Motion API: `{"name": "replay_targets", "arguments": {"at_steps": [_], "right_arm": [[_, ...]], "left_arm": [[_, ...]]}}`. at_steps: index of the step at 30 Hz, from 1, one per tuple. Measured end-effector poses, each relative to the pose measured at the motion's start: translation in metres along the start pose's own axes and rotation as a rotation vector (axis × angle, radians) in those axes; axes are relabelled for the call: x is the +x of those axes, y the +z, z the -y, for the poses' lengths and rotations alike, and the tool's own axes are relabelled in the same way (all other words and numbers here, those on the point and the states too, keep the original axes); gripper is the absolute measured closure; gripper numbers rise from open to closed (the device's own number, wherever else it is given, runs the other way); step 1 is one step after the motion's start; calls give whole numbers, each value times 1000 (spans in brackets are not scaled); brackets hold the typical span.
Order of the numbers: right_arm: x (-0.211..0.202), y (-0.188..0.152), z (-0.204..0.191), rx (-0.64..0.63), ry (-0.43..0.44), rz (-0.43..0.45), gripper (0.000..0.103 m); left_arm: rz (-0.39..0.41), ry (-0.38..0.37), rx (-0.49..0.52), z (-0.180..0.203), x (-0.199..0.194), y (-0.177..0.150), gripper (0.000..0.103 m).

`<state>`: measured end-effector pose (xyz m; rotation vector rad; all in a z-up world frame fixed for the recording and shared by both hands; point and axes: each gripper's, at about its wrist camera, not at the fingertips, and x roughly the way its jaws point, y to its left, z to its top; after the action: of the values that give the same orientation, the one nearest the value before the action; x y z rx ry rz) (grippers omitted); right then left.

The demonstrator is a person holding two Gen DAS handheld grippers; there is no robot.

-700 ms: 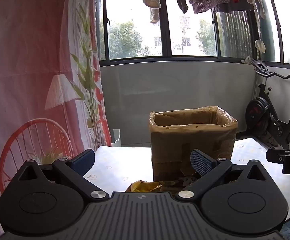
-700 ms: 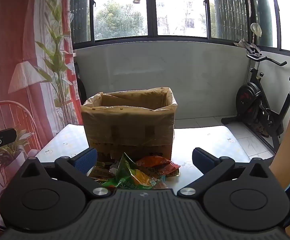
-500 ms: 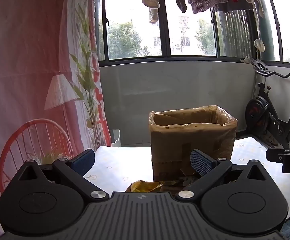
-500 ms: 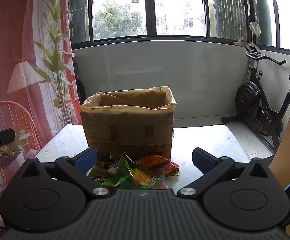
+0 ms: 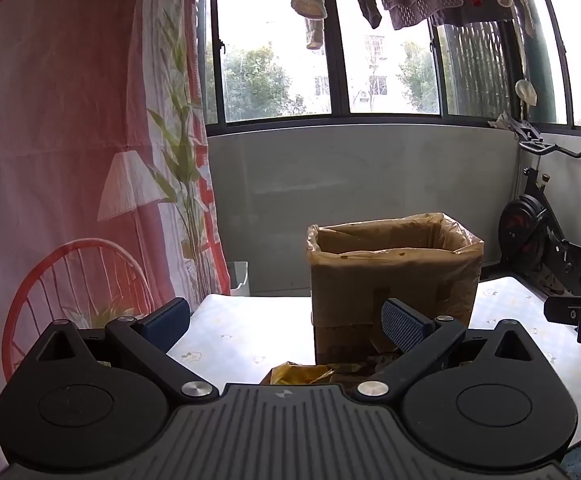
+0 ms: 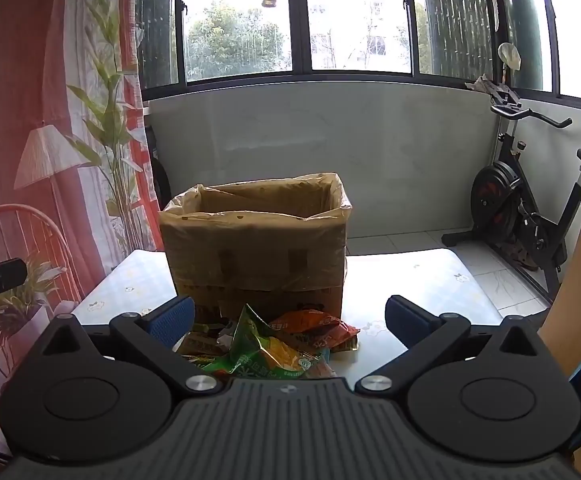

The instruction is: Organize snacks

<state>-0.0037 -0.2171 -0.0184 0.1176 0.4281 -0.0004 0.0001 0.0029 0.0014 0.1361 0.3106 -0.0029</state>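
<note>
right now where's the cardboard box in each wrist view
Left wrist: cardboard box stands right of centre, its lower part behind the gripper's right finger.
Right wrist: left of centre, behind the snack packets.
Shared landmark: the exercise bike at the right edge of both.

The box (image 6: 254, 264) is brown cardboard, dull, with a thin shiny plastic bag (image 6: 342, 204) lining it. The snack bags (image 6: 278, 344) are crinkly, shiny foil. The table (image 6: 410, 280) has a smooth, glossy cloth with little flowers. Each claw (image 6: 286, 320) is matt black plastic with silver metal pins, and its pads (image 5: 404, 322) are bumpy blue rubber. The curtain (image 5: 50, 160) is soft cloth.
</note>
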Motion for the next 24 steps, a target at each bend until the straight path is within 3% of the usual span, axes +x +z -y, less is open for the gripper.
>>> {"name": "replay_targets", "arguments": {"at_steps": [24], "right_arm": [[-4, 2, 1, 11, -12, 8, 0]], "left_arm": [[-7, -23, -16, 0, 3, -3, 0]]}}
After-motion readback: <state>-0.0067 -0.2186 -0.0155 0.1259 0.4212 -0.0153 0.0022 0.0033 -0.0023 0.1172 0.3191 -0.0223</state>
